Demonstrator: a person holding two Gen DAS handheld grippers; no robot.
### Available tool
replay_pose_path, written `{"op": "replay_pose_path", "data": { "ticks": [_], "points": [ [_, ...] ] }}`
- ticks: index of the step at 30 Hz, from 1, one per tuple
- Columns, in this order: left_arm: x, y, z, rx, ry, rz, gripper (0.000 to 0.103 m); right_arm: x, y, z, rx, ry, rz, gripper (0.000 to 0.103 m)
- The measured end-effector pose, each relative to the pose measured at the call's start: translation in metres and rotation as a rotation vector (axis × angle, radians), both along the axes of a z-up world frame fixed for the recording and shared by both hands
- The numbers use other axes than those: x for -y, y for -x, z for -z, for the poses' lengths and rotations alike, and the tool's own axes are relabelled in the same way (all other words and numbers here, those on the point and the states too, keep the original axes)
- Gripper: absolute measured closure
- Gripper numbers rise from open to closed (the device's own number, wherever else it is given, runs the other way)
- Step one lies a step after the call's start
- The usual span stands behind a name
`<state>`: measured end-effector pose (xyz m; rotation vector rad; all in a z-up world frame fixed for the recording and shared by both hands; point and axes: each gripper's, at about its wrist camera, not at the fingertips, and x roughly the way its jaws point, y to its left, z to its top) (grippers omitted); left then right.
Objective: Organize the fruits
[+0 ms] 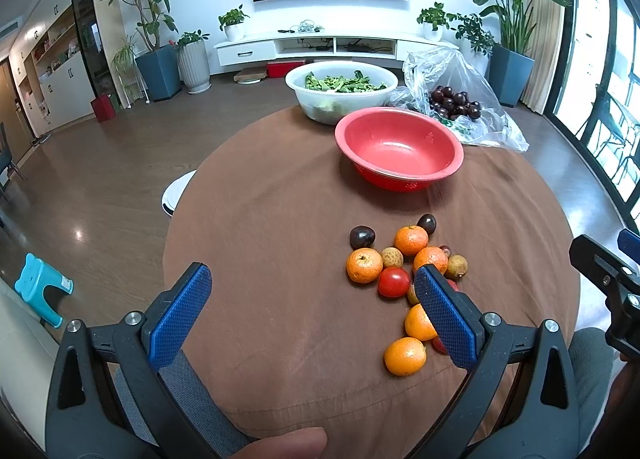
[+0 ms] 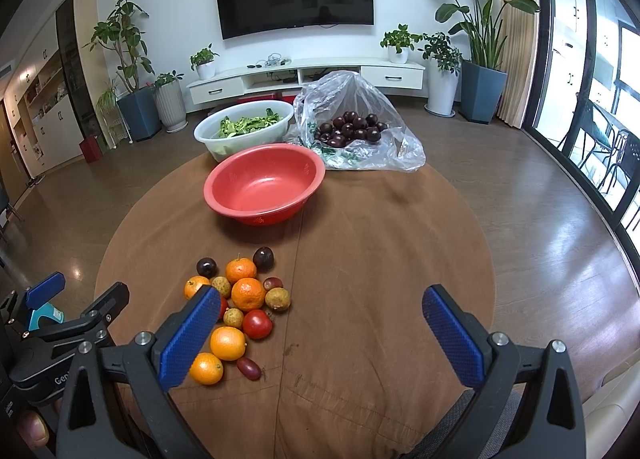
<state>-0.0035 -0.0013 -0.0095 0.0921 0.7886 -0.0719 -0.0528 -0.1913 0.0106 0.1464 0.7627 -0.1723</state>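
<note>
A heap of loose fruit (image 1: 404,275) lies on the brown cloth of the round table (image 1: 280,219): several tangerines, red tomatoes, dark plums and brown lychees. It also shows in the right wrist view (image 2: 240,307). An empty red bowl (image 1: 400,147) stands beyond it, also in the right wrist view (image 2: 264,183). My left gripper (image 1: 312,291) is open and empty, left of the heap and above the near table. My right gripper (image 2: 320,311) is open and empty, right of the heap. Each gripper shows at the edge of the other's view.
A white basin of greens (image 1: 342,89) and a clear plastic bag with dark plums (image 1: 456,103) stand at the table's far side. A white round stool (image 1: 174,195) and a teal stool (image 1: 42,287) stand on the floor to the left.
</note>
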Motion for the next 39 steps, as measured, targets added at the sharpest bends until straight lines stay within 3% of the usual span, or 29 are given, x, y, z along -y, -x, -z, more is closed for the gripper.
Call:
{"op": "replay_pose_path", "data": {
  "ticks": [39],
  "points": [
    [0.0022, -0.0001, 0.0047, -0.012, 0.005, 0.012, 0.000, -0.0002, 0.0017, 0.0043, -0.004, -0.003, -0.002, 0.000]
  ]
}}
